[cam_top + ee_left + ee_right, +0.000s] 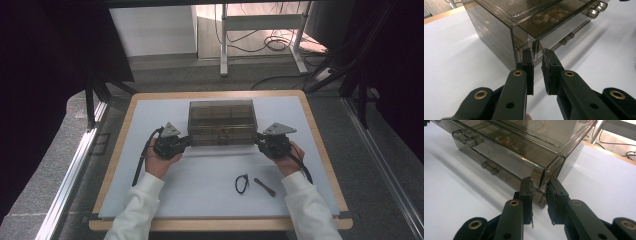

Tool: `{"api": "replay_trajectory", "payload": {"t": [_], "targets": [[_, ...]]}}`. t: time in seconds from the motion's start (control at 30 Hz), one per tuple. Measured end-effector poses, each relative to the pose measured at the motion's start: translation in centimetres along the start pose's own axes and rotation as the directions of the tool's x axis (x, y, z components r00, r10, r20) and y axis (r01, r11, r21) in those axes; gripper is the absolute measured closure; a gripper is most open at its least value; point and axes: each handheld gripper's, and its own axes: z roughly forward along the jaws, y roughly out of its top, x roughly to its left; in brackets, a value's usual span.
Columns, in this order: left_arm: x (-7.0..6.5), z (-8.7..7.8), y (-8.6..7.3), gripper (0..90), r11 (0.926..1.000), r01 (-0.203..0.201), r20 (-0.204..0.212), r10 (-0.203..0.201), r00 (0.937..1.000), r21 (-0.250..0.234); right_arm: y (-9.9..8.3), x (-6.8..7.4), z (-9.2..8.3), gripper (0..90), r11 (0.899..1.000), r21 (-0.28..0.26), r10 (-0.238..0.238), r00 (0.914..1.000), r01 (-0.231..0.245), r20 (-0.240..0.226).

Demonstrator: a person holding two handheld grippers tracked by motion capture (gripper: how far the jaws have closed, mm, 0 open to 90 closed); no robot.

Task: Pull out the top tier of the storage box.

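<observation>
Organizer box [222, 122] sits between each hand-held gripper, left [184, 142] and right [261, 142] narrowed on its front corners.

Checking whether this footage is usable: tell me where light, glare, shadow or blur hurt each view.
High view: dim and slightly soft, dark surroundings, bright patch at top; the box reads murky. Left gripper view: even light, the box casts a soft shadow on the white mat, near jaws slightly soft. Right gripper view: a rainbow glint on the box's front edge, reflections in its lid.
</observation>
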Motion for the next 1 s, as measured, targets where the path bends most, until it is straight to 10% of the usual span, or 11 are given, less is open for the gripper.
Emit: {"api": "replay_trajectory", "payload": {"t": [1.0], "targets": [[-0.9, -1.5, -1.2, 81.1, 0.9999, -0.004, 0.030, 0.005, 0.9995, -0.009, -1.0, 1.5, -1.8, 75.7, 1.000, -0.015, -0.017, 0.9997, 0.017, -0.015]]}}
